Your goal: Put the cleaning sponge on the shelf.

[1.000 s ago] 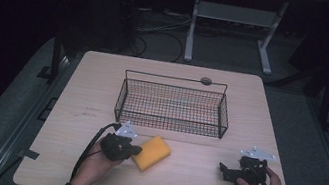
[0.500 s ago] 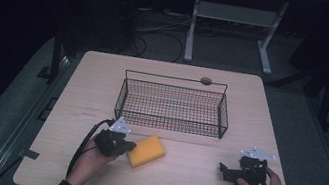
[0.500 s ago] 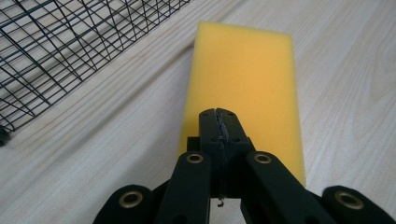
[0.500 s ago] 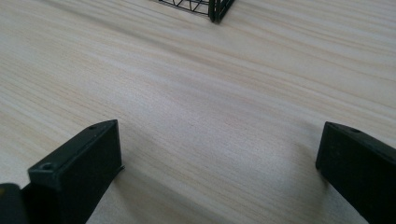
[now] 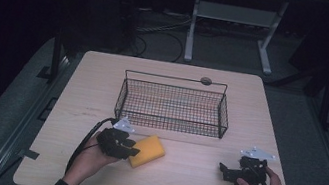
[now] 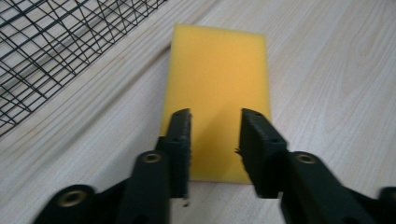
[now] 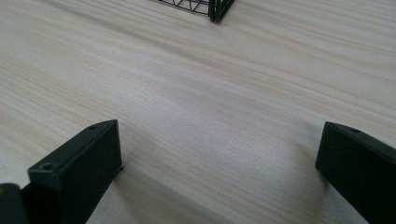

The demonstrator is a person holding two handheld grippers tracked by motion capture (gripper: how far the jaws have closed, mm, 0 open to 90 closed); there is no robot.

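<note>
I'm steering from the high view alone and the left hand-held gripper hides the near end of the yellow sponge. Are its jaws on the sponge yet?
Observer: In the left gripper view, the left hand-held gripper has its jaws parted over the near end of the yellow sponge; whether they touch it is unclear.
Operator: Is the sponge against the basket?
Observer: No. A strip of bare table separates it from the wire basket.
Operator: And the right one?
Observer: The right hand-held gripper has its jaws wide apart over bare wood.
</note>
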